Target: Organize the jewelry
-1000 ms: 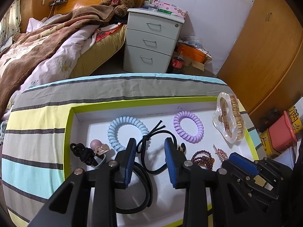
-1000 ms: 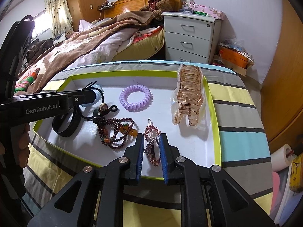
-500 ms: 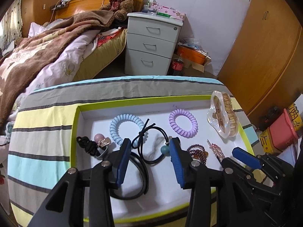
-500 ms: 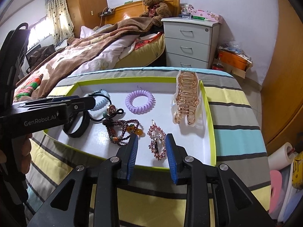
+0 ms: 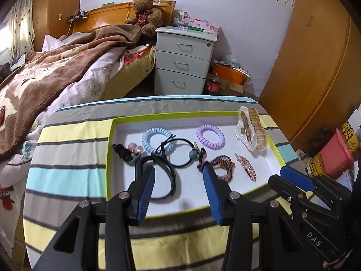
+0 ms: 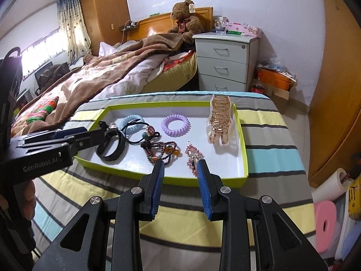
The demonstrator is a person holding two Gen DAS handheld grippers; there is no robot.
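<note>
A white tray with a lime-green rim (image 5: 158,115) holds a blue spiral hair tie (image 5: 156,140), a purple spiral tie (image 5: 210,136), an amber claw clip (image 5: 251,131), a black elastic with a teal bead (image 5: 180,151), a black band (image 5: 168,176), a dark beaded bracelet (image 5: 223,164) and a rhinestone barrette (image 5: 247,166). My left gripper (image 5: 178,171) hovers open over the tray's near side, nothing between its fingers. Behind the tray's (image 6: 158,105) near rim my right gripper (image 6: 180,162) is open and holds nothing, with the barrette (image 6: 193,155) just ahead of it.
The tray lies on a striped cloth (image 5: 72,158) over a small table. A bed with a brown blanket (image 5: 56,72) is at the left, a white nightstand (image 5: 182,61) behind, a wooden wardrobe (image 5: 315,67) at the right. A pink bin (image 5: 336,153) stands on the floor.
Both grippers opened wider and drew back and up from the tray. The barrette and the black elastic that sat between their fingers now lie free ahead of them.
</note>
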